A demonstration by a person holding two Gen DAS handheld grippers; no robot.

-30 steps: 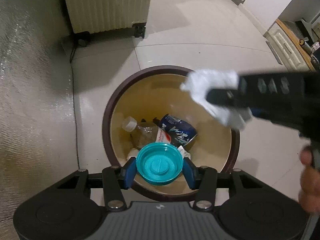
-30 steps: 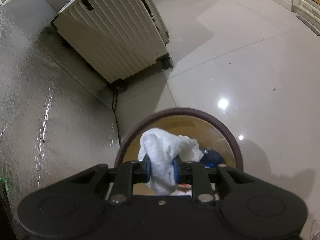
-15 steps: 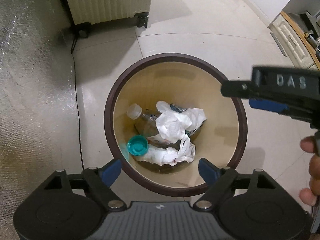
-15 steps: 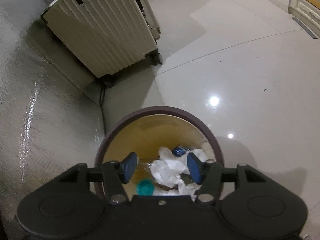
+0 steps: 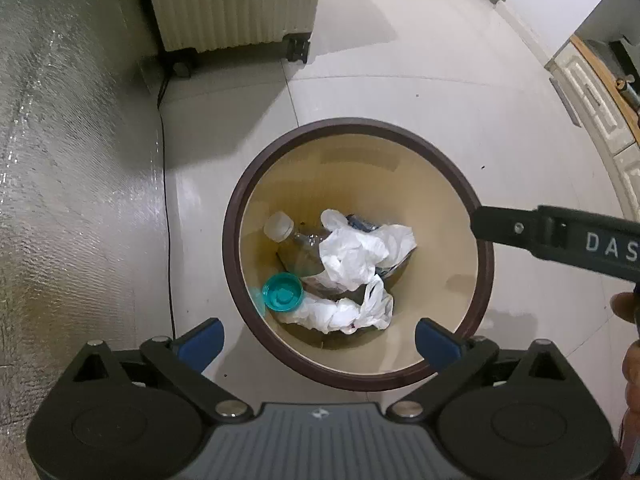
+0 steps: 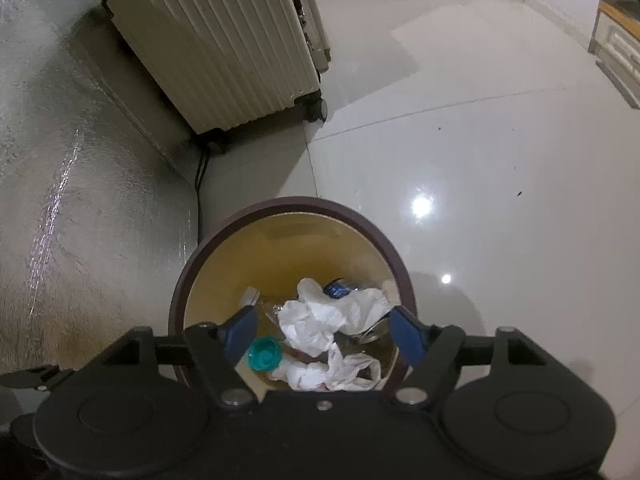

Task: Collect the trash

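A round waste bin (image 5: 236, 240) with a dark brown rim and a tan inside stands on a pale tiled floor (image 5: 420, 100), and everything here is placed in relation to it.

The left gripper (image 5: 318, 338) hangs above the bin's near rim, pointing steeply down into it. Its blue-padded jaws are opening wide with nothing between them; the trash lies well below, at the bottom of the bin.

The right gripper (image 6: 324, 330) is also over the bin, angled down across its near edge. Its jaws are opening too, and they are empty.

At the bottom of the bin, a crumpled white tissue (image 5: 360, 250) lies on top in the middle. A teal lid (image 5: 282, 293) rests toward the left wall. A second twisted white tissue (image 5: 344, 310) lies on the near side, just beside the lid. A clear plastic bottle (image 5: 298, 246) with a pale cap lies under the top tissue, and what may be a blue can (image 5: 362, 222) peeks out behind it, mostly hidden.

Beyond the bin's far side stands a ribbed cream suitcase (image 6: 224, 44) on wheels. To the bin's left runs a silvery textured wall (image 5: 60, 200).
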